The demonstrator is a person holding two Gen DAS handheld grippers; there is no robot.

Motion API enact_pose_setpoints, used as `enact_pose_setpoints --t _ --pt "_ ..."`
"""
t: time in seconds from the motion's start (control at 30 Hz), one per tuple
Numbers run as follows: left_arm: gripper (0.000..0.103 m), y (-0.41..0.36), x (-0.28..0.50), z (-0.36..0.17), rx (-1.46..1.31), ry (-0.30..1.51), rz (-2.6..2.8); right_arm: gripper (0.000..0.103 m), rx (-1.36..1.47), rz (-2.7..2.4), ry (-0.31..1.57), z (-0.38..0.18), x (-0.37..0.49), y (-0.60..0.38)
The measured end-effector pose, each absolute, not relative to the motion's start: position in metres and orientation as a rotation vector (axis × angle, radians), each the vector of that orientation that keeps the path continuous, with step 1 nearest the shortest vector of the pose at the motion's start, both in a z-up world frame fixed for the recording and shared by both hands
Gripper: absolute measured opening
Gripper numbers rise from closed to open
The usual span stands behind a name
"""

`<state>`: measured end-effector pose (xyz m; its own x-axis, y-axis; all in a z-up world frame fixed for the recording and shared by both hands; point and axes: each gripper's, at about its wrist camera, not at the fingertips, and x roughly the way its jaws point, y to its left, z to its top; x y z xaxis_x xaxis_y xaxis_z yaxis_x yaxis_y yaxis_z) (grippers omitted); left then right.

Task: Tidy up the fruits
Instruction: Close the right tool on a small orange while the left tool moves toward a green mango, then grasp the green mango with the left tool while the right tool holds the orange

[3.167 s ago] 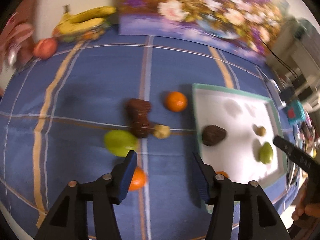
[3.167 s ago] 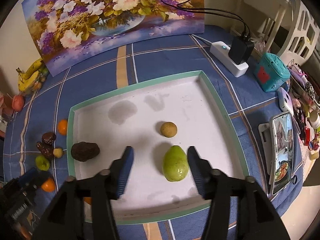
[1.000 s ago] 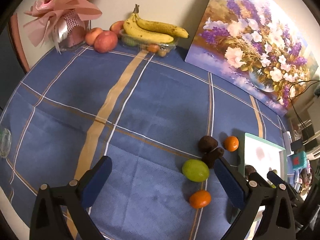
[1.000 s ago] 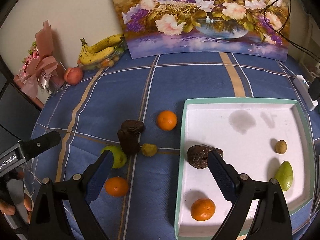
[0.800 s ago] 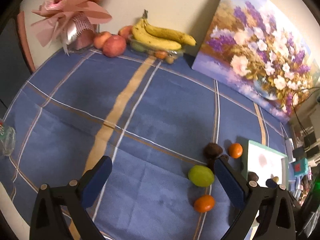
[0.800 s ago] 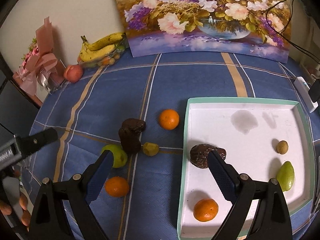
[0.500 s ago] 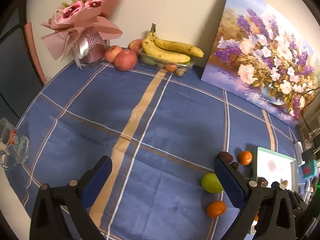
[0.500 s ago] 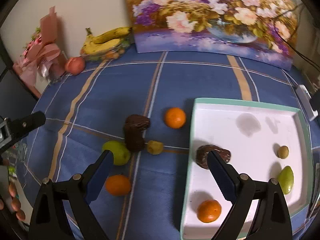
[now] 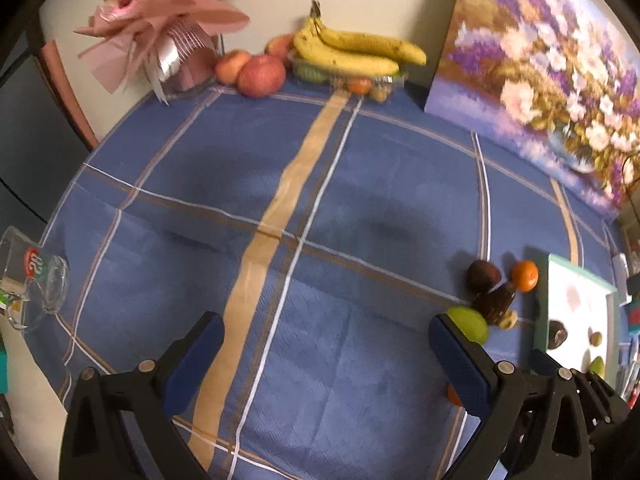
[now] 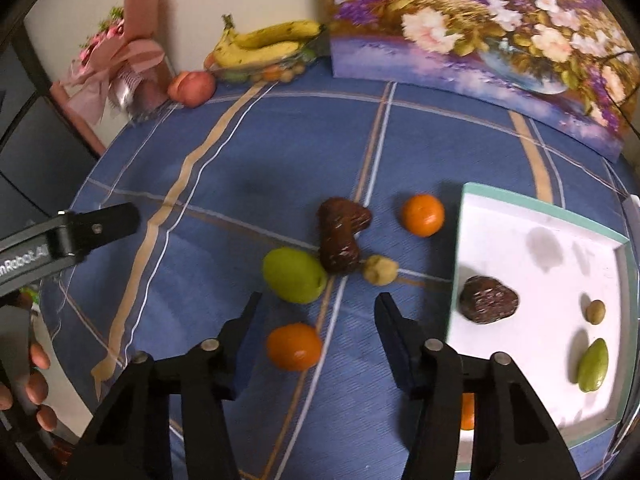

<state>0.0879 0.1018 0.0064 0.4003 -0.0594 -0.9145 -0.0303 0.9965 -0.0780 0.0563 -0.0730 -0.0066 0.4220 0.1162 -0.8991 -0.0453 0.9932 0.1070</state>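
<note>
My right gripper [image 10: 319, 298] hangs over the loose fruit on the blue cloth, its jaws closing. An orange [image 10: 294, 346] lies between its fingers, nearer the left one, and the pads stand clear of it. Just beyond lie a green fruit [image 10: 294, 276], two dark brown fruits [image 10: 342, 232], a small yellowish fruit [image 10: 380, 270] and a second orange [image 10: 423, 209]. The white tray [image 10: 520, 202] at the right holds a brown fruit [image 10: 489, 299], a small round one [image 10: 595, 312], a green one [image 10: 593, 365] and a part-hidden orange [image 10: 466, 406]. My left gripper [image 9: 324, 320] stands open over bare cloth, with the green fruit [image 9: 468, 320] at its right finger.
Bananas [image 9: 352, 50] on a clear box, apples [image 9: 261, 76] and a pink bouquet [image 9: 168, 28] line the far wall beside a flower painting [image 9: 540, 68]. A glass [image 9: 36, 276] stands at the table's left edge. A hand [image 10: 34, 380] holds the left gripper's handle.
The right gripper's jaws have narrowed and it has moved left from the tray's edge, so the near orange now lies between its fingers. The left wrist view has tilted up toward the far wall.
</note>
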Motion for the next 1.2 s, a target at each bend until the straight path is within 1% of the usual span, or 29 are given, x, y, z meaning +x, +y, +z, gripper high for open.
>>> enact_pose_setpoints --t 0.13,0.63,0.73,0.83,0.87,1.03,1.2 --pt "0.103 0.1 0.089 -0.006 -0.094 1.195 -0.023 0.05 0.044 0.115 1.176 -0.018 0.056 -0.063" --pt "0.102 0.105 0.096 -0.024 -0.131 1.258 -0.01 0.049 -0.016 0.129 1.278 -0.048 0.058 -0.049" --pt "0.102 0.105 0.097 -0.025 -0.133 1.261 -0.009 0.046 -0.028 0.127 1.289 -0.054 0.058 -0.046" --pt "0.102 0.105 0.098 -0.025 -0.133 1.259 -0.007 0.043 -0.03 0.127 1.292 -0.055 0.059 -0.045" --pt "0.102 0.104 0.098 -0.025 -0.134 1.257 -0.007 0.041 -0.029 0.13 1.292 -0.056 0.059 -0.044" --pt "0.101 0.102 0.098 -0.023 -0.133 1.244 -0.012 0.04 -0.017 0.136 1.277 -0.05 0.059 -0.046" --pt "0.096 0.095 0.098 -0.02 -0.132 1.237 -0.04 0.04 0.023 0.132 1.239 -0.036 0.058 -0.055"
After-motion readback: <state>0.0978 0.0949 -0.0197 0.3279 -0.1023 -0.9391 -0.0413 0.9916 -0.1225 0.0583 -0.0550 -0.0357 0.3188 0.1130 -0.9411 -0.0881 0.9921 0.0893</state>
